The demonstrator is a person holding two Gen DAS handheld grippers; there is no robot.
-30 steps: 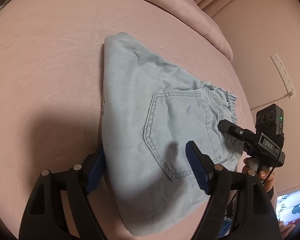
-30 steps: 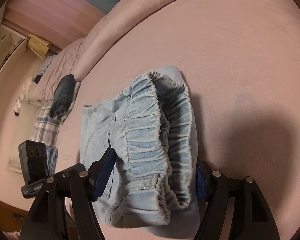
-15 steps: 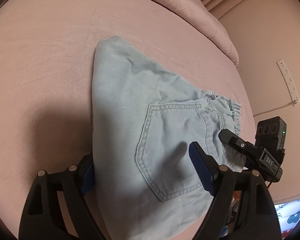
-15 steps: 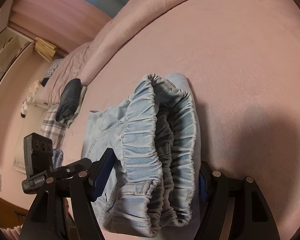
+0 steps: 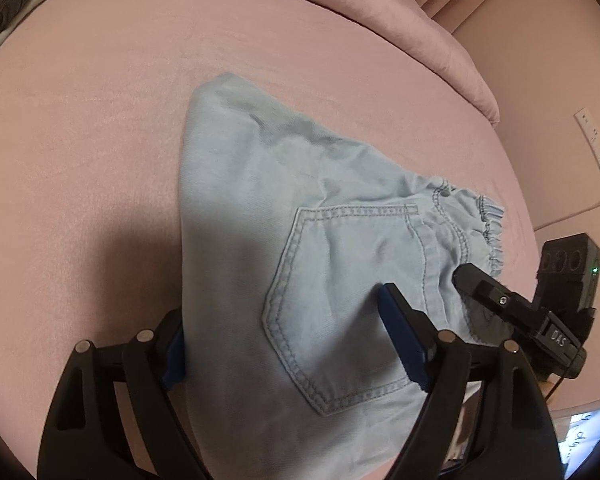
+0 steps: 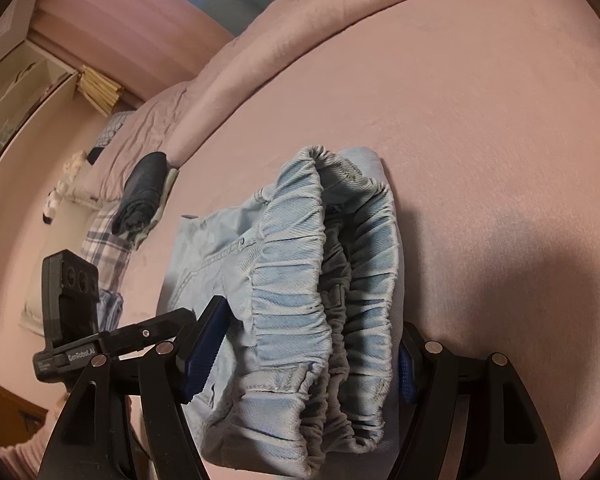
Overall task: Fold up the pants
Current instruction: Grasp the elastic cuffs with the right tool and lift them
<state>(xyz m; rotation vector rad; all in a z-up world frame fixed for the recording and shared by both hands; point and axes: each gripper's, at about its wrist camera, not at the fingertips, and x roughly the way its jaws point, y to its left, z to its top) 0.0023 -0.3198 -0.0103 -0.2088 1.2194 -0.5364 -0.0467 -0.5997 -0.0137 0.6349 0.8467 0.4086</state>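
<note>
The pants (image 5: 300, 264) lay as a folded bundle mid-frame on the pink bed (image 5: 100, 140), pocket up in the left view, the gathered waistband (image 6: 320, 280) filling the lower centre of the right view. The left gripper (image 5: 284, 332) and right gripper (image 6: 304, 356) each stood wide, fingers straddling the bundle, gripping nothing. Risk, as judged: closing on the top layer only could peel the fold open, and the thick waistband could spring loose.
</note>
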